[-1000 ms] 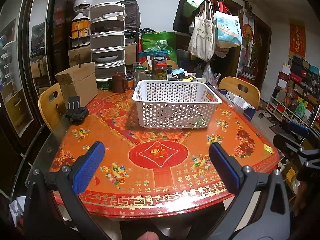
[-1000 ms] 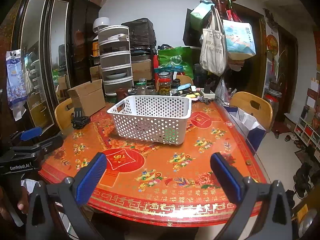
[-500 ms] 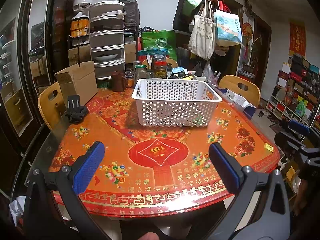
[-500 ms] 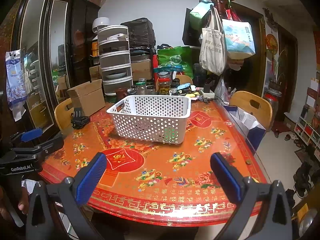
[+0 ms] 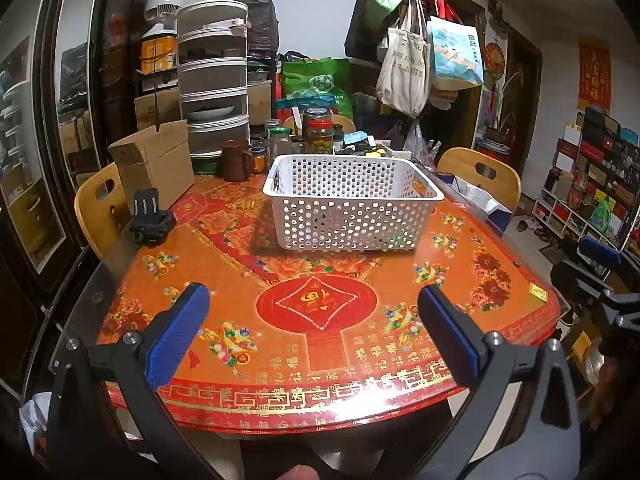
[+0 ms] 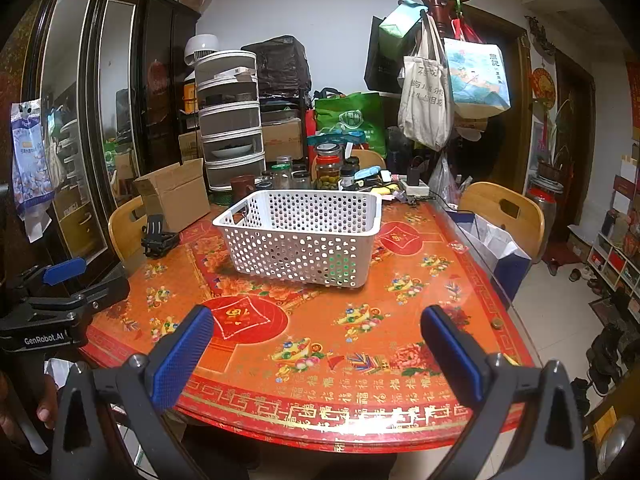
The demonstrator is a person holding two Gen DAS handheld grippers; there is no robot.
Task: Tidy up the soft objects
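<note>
— Left wrist view: what stood left of the white basket (image 5: 352, 200)?
— A cardboard box (image 5: 154, 164) and a black mount (image 5: 150, 220), both well apart from it on the red table (image 5: 320, 344). The left gripper (image 5: 314, 320) hung before the basket, jaws spread wide, holding nothing.
— And the right gripper (image 6: 316, 340)?
— Likewise gaping and empty — basket beyond it, mid-table, a wooden chair (image 6: 504, 212) to its right.

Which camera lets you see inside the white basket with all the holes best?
The left wrist view. It looks down over the near rim of the white basket, so more of the inside walls shows. The right wrist view catches the white basket from one corner, showing mostly outer walls and less inside.
</note>
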